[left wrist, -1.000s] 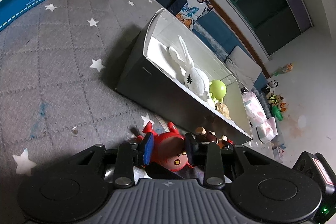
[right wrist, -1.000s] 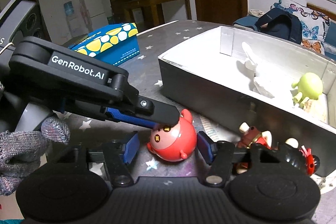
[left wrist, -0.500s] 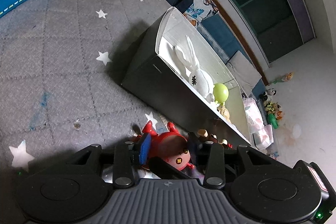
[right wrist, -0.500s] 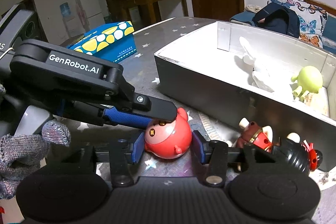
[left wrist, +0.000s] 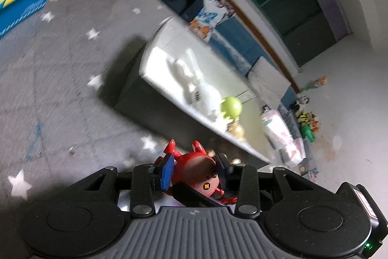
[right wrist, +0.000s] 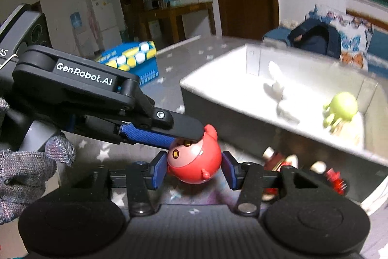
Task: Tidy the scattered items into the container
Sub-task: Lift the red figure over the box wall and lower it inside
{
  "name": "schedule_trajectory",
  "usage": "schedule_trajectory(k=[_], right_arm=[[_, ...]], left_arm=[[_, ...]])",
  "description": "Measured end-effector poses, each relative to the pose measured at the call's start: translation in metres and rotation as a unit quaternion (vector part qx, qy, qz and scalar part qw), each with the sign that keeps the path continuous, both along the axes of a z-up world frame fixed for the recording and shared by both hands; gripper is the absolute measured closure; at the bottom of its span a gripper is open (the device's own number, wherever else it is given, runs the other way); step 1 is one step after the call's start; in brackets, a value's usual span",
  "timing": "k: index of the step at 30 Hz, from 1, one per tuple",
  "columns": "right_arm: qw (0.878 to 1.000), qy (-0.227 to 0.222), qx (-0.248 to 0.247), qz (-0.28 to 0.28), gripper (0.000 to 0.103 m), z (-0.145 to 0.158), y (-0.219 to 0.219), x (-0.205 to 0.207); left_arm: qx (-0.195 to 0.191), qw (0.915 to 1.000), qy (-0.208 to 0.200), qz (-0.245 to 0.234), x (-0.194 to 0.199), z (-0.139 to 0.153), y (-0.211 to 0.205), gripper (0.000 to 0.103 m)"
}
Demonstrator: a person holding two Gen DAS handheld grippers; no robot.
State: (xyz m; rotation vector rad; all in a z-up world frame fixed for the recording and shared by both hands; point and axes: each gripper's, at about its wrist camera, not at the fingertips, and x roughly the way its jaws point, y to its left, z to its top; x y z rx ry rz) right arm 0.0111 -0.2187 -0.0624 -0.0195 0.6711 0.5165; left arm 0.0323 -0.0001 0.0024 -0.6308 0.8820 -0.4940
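Both grippers are crowding the red round toy (right wrist: 195,163), which has gone from loose between the right pads to pinched.

Right gripper (right wrist: 194,168) is squeezing the toy's sides just above the starred grey cloth (left wrist: 48,89), beside the white box (right wrist: 242,98). Left gripper (left wrist: 194,171), its jaws having just been opening, is straddling the toy loosely, one finger (right wrist: 184,128) lying over its top.
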Motion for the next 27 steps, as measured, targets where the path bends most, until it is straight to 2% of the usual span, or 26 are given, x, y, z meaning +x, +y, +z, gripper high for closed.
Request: schedule_trajectory(k=[5, 11, 15, 19, 27], right_arm=[[0.999, -0.044, 0.001, -0.016, 0.054, 0.027, -0.01, 0.006], [0.998, -0.055, 0.004, -0.035, 0.054, 0.043, -0.026, 0.041], [0.998, -0.04, 0.008, -0.038, 0.054, 0.042, -0.035, 0.076], [0.999, -0.005, 0.016, -0.036, 0.054, 0.032, -0.042, 0.114], [0.998, 0.05, 0.016, -0.019, 0.054, 0.009, -0.05, 0.151]], left_arm=[[-0.003, 0.9991, -0.04, -0.01, 0.014, 0.03, -0.014, 0.063], [-0.001, 0.9982, -0.058, -0.017, 0.053, 0.043, -0.035, 0.063], [0.005, 0.9986, -0.051, -0.015, 0.086, 0.038, -0.043, 0.063], [0.01, 0.9996, -0.027, -0.008, 0.112, 0.024, -0.043, 0.063], [0.036, 0.9993, 0.004, -0.011, 0.14, 0.004, -0.049, 0.063]])
